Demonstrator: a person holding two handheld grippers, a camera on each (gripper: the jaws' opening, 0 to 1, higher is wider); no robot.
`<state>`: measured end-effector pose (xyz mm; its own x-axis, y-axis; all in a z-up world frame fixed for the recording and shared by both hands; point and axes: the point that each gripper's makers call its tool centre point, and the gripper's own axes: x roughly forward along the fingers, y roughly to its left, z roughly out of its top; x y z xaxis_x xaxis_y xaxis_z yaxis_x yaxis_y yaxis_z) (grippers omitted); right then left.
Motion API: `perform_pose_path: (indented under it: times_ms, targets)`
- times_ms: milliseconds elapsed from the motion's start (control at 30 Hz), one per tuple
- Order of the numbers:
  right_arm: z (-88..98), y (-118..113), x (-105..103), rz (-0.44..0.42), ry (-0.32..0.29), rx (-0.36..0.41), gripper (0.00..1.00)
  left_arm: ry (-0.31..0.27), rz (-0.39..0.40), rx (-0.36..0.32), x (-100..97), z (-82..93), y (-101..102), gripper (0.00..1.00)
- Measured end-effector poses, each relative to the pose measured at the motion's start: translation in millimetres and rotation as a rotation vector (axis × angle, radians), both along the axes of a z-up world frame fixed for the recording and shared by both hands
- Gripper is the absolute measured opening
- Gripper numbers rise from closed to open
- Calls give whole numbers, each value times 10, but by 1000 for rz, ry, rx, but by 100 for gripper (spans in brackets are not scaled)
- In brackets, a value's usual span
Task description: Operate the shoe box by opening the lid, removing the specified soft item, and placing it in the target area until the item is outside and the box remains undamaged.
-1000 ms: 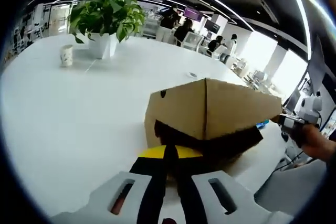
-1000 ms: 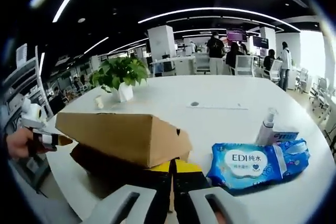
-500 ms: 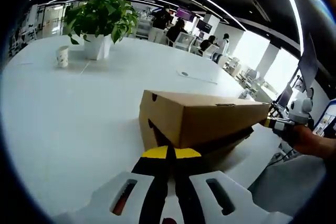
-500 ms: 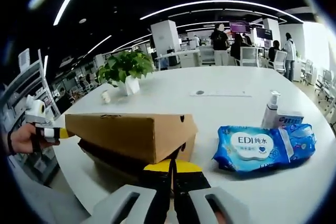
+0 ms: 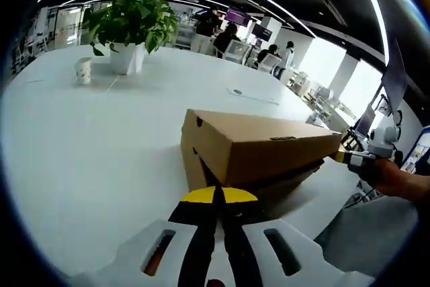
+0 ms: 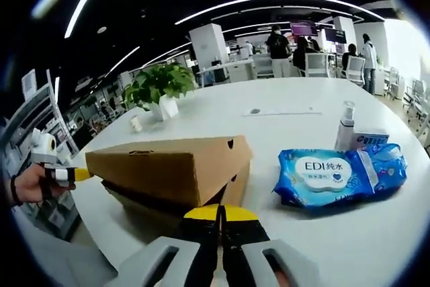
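Cardboard shoe box (image 5: 259,149) light, crushable | my left gripper (image 5: 216,196) and right gripper (image 6: 220,214) pinch its lid (image 6: 168,166) edges at opposite ends | I'd lift there, gently.

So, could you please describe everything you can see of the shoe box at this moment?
The shoe box is plain brown cardboard, resting on the white table. Its lid is lifted and tilted, leaving a dark gap above the base on the near side. A small round hole marks the lid's end face. The left gripper and the right gripper, jaws closed, each meet a lid edge at opposite ends. The inside is too dark to see any contents. It looks undamaged.
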<state>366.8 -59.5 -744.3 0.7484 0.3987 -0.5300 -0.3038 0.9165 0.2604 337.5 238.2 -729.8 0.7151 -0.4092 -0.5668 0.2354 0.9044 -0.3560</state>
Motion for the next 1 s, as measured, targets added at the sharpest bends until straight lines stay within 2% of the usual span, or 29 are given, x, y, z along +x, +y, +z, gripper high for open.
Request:
perform_pose_path:
  times_ms: [433, 700, 767, 833, 1000]
  targets:
    - [-107, 32, -84, 2, 24, 8, 0, 28, -2, -1, -117, -126, -3, 0]
    - [-43, -9, -80, -7, 19, 26, 0, 11, 18, -15, -86, -7, 42, 0]
    - [23, -32, -65, -27, 10, 48, 0, 8, 40, -39, -58, 41, 70, 3]
    - [107, -34, -19, -53, -11, 107, 0, 4, 58, -59, -22, 83, 87, 7]
    - [121, 39, 17, -49, 9, 166, 13, 32, 56, -103, 78, 62, 3, 18]
